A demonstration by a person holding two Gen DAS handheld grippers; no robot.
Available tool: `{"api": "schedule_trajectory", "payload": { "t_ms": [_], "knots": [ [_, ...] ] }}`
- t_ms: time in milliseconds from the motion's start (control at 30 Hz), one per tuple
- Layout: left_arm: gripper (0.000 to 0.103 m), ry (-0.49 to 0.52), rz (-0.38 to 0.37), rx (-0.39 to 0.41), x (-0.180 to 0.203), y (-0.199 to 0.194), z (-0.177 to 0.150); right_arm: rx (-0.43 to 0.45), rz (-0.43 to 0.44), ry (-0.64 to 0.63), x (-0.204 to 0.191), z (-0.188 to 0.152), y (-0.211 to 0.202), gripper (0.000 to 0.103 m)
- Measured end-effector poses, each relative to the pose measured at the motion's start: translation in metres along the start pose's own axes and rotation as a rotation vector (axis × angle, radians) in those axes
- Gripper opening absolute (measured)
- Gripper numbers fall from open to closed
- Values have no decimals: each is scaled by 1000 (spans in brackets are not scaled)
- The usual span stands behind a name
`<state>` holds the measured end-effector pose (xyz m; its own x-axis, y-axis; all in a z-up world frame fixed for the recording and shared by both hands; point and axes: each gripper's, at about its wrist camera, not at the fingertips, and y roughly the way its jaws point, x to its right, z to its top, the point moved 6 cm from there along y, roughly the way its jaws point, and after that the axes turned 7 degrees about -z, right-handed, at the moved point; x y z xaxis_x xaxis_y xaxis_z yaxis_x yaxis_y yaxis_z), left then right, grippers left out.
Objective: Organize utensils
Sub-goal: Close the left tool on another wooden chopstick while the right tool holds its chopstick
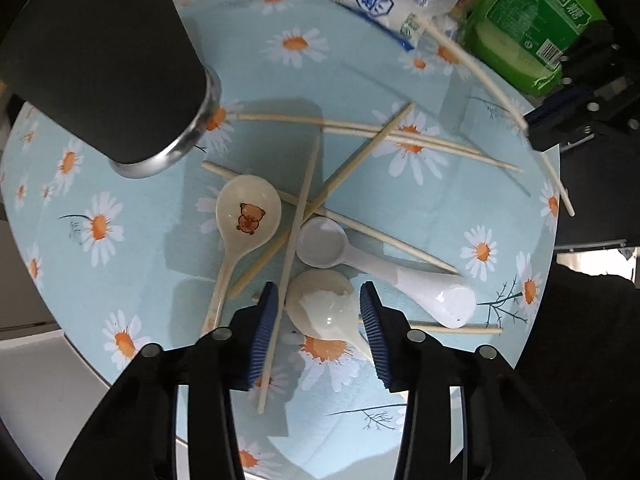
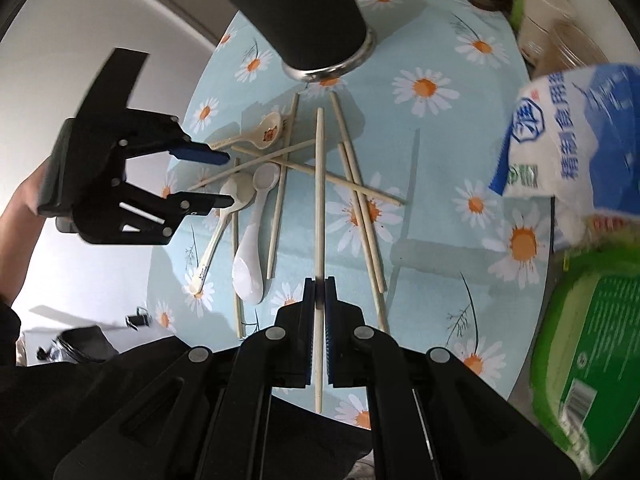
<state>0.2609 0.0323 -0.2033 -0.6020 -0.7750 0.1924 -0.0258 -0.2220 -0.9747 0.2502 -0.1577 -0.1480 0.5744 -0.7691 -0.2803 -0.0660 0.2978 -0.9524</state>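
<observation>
Spread jaws of the left gripper (image 1: 320, 320) straddle a cream spoon (image 1: 324, 308) without touching it. Right gripper (image 2: 319, 292) pinches one chopstick (image 2: 319, 200), lifted above the pile.

Two gripper-mounted fisheye views over one round, daisy-printed pale blue table (image 1: 132, 184).

The left wrist camera looked almost straight down from close above the heap of pale wooden chopsticks (image 1: 360, 128) and ceramic spoons (image 1: 248, 216). The right wrist camera looked steeply down from farther back, across the same heap (image 2: 280, 168) toward the black cylindrical holder with a steel base (image 2: 304, 12). Both views shared the heap, that holder (image 1: 104, 64) and the blue-and-white bag (image 1: 384, 0), and each caught the other gripper.
</observation>
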Motion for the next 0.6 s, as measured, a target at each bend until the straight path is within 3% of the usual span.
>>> {"api": "schedule_trajectory", "payload": {
  "t_ms": [100, 367, 533, 600],
  "knots": [
    [32, 1, -12, -26, -6, 3, 3, 18, 15, 32, 1, 5, 5, 6],
    [32, 7, -63, -82, -22, 8, 12, 42, 39, 49, -1, 11, 7, 6],
    [23, -17, -117, -103, -30, 9, 20, 49, 52, 53, -2, 20, 11, 6],
    [14, -35, -124, -111, -35, 12, 27, 52, 57, 53, -3, 23, 10, 6]
  ]
}}
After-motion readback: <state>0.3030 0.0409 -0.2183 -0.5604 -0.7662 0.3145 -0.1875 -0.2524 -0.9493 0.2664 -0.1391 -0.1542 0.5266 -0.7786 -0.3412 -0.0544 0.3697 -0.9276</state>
